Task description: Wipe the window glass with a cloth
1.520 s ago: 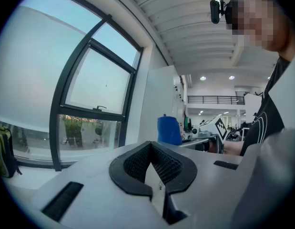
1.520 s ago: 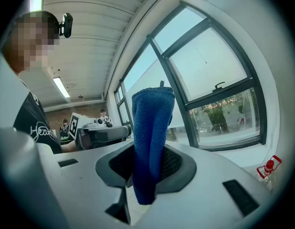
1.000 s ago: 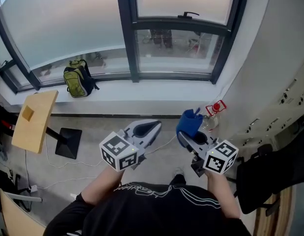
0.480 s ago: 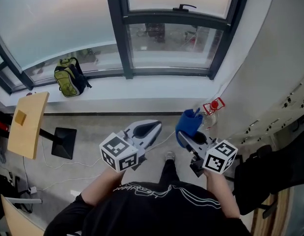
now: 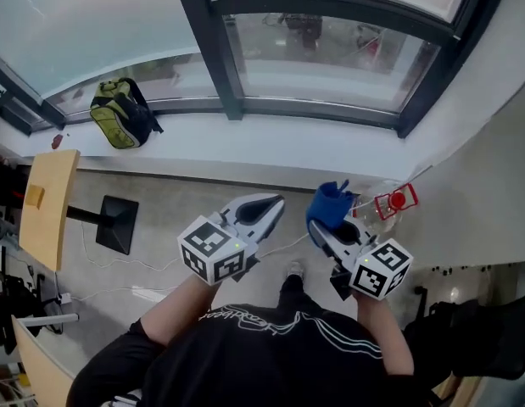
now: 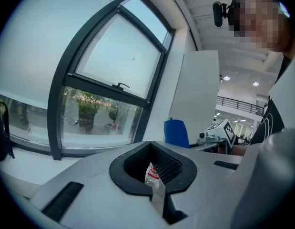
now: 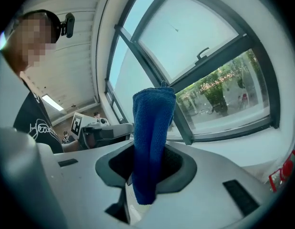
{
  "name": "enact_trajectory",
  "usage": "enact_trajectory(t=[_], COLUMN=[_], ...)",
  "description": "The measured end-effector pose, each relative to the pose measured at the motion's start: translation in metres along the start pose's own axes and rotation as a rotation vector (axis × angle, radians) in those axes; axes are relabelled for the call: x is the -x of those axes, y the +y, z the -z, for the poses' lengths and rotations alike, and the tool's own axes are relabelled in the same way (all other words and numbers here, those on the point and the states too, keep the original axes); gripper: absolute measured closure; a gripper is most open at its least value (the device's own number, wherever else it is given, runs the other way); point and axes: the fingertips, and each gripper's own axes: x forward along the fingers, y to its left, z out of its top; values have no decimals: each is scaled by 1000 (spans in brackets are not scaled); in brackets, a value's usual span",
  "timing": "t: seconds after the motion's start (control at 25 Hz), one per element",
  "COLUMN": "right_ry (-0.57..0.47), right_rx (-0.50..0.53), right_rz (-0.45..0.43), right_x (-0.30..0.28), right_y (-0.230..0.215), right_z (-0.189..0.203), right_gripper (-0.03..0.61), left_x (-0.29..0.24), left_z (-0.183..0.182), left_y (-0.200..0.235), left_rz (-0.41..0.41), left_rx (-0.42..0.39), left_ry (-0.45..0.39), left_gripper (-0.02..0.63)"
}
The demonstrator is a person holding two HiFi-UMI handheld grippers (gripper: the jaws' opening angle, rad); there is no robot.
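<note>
- You're in an office-type room: big dark-framed windows [image 5: 330, 58], white sill [image 5: 270, 147].
- Backpack [image 5: 120, 113] on the sill, wooden desk [image 5: 46, 202] on a stand.

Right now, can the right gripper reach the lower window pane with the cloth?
Probably not yet: the right gripper, shut on the blue cloth, hangs short of the white sill, with the pane beyond it. Nothing seems to block the way.
</note>
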Motion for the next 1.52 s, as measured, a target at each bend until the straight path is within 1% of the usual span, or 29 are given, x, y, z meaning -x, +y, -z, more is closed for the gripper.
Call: enact_trajectory(t=[0.08,0.16,0.24,0.36,0.56,0.72,0.8,0.92,1.12,1.28,1.4,1.52], right_ry=[19,25,25,17,6,6,8,25,39,26,17,20], right_rx=[28,45,53,83,93,107,107,112,76,93,74,116], right_rz=[-22,-42,-50,-49,-56,-69,-62,-46,-34,-58,-85,-88], right_x=[-20,-35,-47,-64,-79,-107,-119,-143,-212,-284,-339,-392], right_y=[-29,-54,-77,-100,-109,-113,-119,-131,-163,-187,-200,-214], right_z=[-17,-37,-57,-83,-96,-106,-111,-111,-115,-131,-144,-164], right_gripper=[486,485,486,486,486,486,486,486,486,486,486,485], left_x=[-31,-52,-64,-74,-69,-71,-76,-90,-103,-104,-99,-94], left_z=[-17,-39,-56,-67,-73,-84,-88,-88,-92,-93,-96,-104], left_y=[27,47,62,86,104,136,151,180,246,312,354,390], left_rz=[-34,-66,-92,-129,-175,-186,-182,-162,-131,-143,-151,-157], left_rx=[-17,-35,-40,-39,-23,-7,-3,0,33,62,87,90], left_ry=[-4,-34,-64,-72,-99,-125,-139,-137,-139,-125,-105,-85], left_gripper=[609,609,609,609,609,609,609,609,609,609,609,609])
